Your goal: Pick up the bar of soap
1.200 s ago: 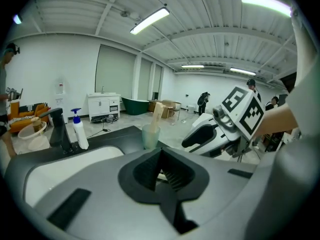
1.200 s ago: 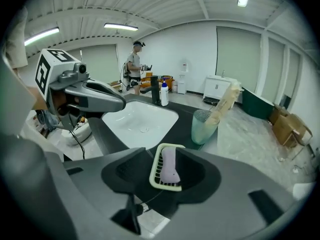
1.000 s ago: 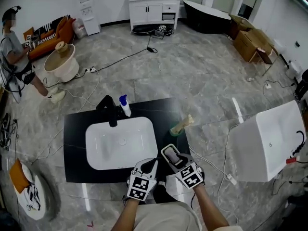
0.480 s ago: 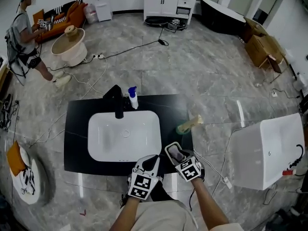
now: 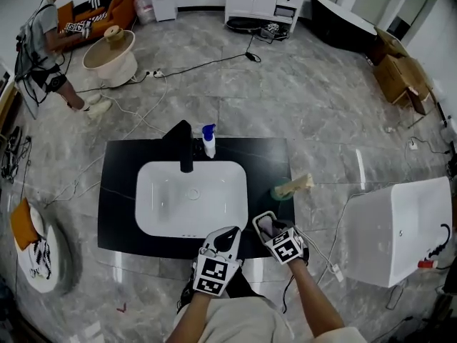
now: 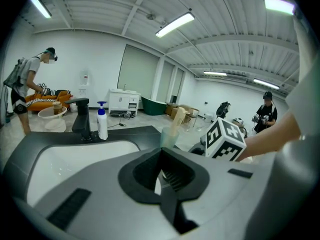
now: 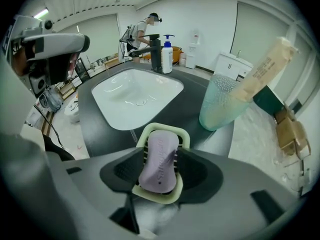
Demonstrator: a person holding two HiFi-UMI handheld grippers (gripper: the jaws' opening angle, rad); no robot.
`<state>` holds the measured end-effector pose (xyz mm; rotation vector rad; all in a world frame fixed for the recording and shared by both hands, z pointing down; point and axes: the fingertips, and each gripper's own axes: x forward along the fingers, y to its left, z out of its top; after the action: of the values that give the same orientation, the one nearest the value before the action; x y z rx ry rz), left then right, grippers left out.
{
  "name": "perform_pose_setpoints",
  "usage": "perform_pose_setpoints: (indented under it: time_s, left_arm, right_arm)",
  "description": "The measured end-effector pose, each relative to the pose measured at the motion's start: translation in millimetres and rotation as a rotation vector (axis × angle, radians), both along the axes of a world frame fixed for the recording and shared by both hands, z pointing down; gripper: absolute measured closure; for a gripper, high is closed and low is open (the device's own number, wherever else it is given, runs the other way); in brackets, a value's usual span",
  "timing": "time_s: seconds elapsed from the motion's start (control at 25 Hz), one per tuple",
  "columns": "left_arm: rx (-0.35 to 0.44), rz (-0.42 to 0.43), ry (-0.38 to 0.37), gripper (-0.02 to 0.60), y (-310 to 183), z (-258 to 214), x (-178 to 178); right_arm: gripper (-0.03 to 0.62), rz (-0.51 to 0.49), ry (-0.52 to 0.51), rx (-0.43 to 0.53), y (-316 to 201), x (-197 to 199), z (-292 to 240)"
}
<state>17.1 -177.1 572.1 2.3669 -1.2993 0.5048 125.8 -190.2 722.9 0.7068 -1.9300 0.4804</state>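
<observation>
Lilac oval bar of soap: in pale green slatted dish on black desk; lengthwise between jaws of my right hand-held gripper, just opened wide, ungripped; left hand-held gripper closed, empty, farther.

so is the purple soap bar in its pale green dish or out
In: purple soap bar lies ringed by the pale green dish.

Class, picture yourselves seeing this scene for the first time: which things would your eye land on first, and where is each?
First, the lilac bar of soap in its pale green dish, lying between the fingers of the right gripper, which have just been opening around it. Next, the white basin sunk in a black countertop. A teal cup stands near the countertop's right edge.
</observation>
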Motion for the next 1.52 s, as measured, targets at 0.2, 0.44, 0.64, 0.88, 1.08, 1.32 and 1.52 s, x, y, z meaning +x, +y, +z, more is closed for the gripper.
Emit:
perform_pose_setpoints:
  time_s: [0.2,0.44,0.64,0.88,1.08,1.32,1.52]
  left_arm:
    - [-0.015,0.0,0.011,0.577,4,3,-3]
    - [-0.001,0.019,0.028,0.577,2,1,-1]
    - [-0.018,0.037,0.037,0.577,7,7,-3]
    - [-0.016,0.073,0.04,0.577,7,10,-7]
    - [-0.019,0.116,0.039,0.577,4,16,-10]
    - [-0.037,0.162,0.016,0.577,8,28,-12]
    - [-0.052,0.2,0.0,0.577,13,35,-11]
  right_arm:
    - [0.381,0.009,0.007,-0.035,-4,1,9]
    - [0.384,0.024,0.073,-0.081,-4,2,15]
    - [0.399,0.046,0.167,-0.186,-1,6,21]
    - [0.401,0.103,0.189,-0.255,-3,9,22]
    - [0.402,0.126,0.217,-0.283,-3,13,27]
    - [0.404,0.136,0.191,-0.254,-7,8,29]
    - [0.404,0.14,0.168,-0.214,-10,1,31]
